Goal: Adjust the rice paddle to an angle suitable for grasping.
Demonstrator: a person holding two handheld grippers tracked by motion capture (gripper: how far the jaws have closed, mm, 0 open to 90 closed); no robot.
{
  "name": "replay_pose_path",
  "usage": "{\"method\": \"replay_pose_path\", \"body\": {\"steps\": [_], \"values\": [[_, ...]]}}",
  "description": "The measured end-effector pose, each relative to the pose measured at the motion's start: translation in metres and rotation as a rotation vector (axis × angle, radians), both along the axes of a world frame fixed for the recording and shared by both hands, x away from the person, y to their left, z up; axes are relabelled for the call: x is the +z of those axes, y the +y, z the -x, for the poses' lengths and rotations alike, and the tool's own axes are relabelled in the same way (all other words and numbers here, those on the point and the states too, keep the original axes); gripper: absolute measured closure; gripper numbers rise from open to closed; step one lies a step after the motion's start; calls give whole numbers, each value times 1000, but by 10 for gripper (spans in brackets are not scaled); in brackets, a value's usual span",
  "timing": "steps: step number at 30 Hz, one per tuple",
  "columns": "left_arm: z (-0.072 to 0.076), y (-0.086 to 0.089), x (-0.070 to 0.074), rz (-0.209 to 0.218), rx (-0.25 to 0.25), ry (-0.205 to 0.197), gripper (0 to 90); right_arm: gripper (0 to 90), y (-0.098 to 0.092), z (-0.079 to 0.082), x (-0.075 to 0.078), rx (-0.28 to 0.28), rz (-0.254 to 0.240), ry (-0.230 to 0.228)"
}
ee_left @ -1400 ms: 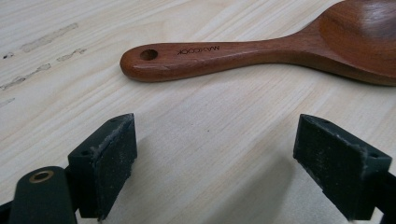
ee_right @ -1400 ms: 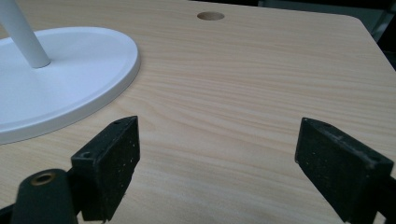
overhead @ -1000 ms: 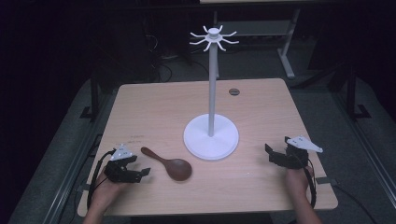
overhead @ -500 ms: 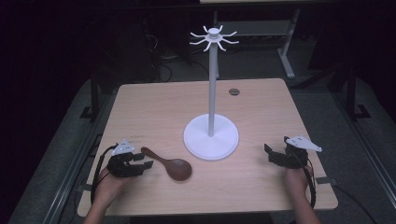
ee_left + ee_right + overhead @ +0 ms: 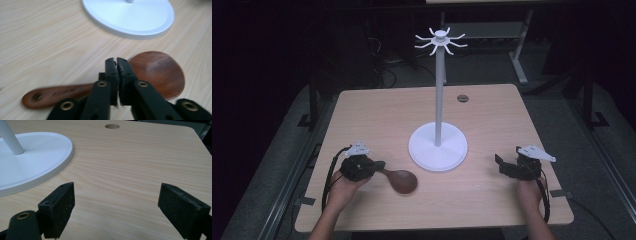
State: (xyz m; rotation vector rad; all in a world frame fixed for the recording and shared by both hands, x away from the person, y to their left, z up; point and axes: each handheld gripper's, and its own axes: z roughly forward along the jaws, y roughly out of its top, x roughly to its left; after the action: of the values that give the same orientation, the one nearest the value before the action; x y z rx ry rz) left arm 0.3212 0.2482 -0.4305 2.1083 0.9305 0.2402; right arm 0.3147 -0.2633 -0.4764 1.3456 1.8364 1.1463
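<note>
The spoon (image 5: 404, 181) lies on the counter (image 5: 492, 120) near its front edge, left of centre. Its brown bowl sits just in front of the white stand (image 5: 438, 147) and a little to the stand's left, apart from the round base. The handle runs back towards the person's left hand (image 5: 343, 187).

The left tongs (image 5: 379, 165) sit over the spoon where the handle meets the bowl. In the left gripper view the tongs (image 5: 116, 62) have just been closing, and the two black jaws now stand together with only a hairline between the pads. Nothing shows between them. The spoon (image 5: 157, 72) passes behind the tips: the bowl comes out on one side, and the handle with its hanging hole on the other. Whether the tips touch or pinch the wood there I cannot tell. The stand's base (image 5: 130, 15) lies beyond the spoon, clear of it.

The right tongs (image 5: 501, 166) are at the right side of the counter, near the front, held in the right hand (image 5: 529, 190) and pointing towards the stand. In the right gripper view these tongs (image 5: 116, 202) are wide open, with bare wood between the jaws. They hold nothing. The stand's base and pole (image 5: 32, 157) show off to one side, well apart from the jaws. A round hole (image 5: 112, 126) shows in the counter farther off.

The stand's pole rises upright from the base to a ring of white hooks at the top.
</note>
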Motion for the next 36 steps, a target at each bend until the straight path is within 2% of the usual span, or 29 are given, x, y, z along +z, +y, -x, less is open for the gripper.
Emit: {"method": "replay_pose_path", "body": {"steps": [3,5,11,12,13,15,17,18,25,30,36], "values": [[-6,-13,-1,-4,-22,8,895,135,0,0,0,2,2,0],[-7,-17,-1,-2,-19,13,895,136,0,0,0,1,2,1],[-16,-36,-2,4,-44,9,895,136,1,-1,0,1,9,5],[-18,-40,-3,-7,-52,4,895,135,1,-1,0,1,11,5],[-19,-48,-5,3,-59,13,895,135,1,-1,0,2,12,7],[-20,-52,-7,2,-65,13,895,135,2,-1,0,3,12,11],[-21,-60,-12,-4,-79,28,895,136,2,-1,0,5,19,15],[-21,-65,-15,-22,-96,37,895,136,2,-2,0,6,20,16],[-20,-71,-20,-26,-96,40,895,136,2,-2,0,9,16,19],[-21,-75,-25,-38,-102,65,896,135,2,-2,0,8,14,19],[-19,-76,-27,-21,-106,84,896,135,1,-2,0,9,13,19]]}}
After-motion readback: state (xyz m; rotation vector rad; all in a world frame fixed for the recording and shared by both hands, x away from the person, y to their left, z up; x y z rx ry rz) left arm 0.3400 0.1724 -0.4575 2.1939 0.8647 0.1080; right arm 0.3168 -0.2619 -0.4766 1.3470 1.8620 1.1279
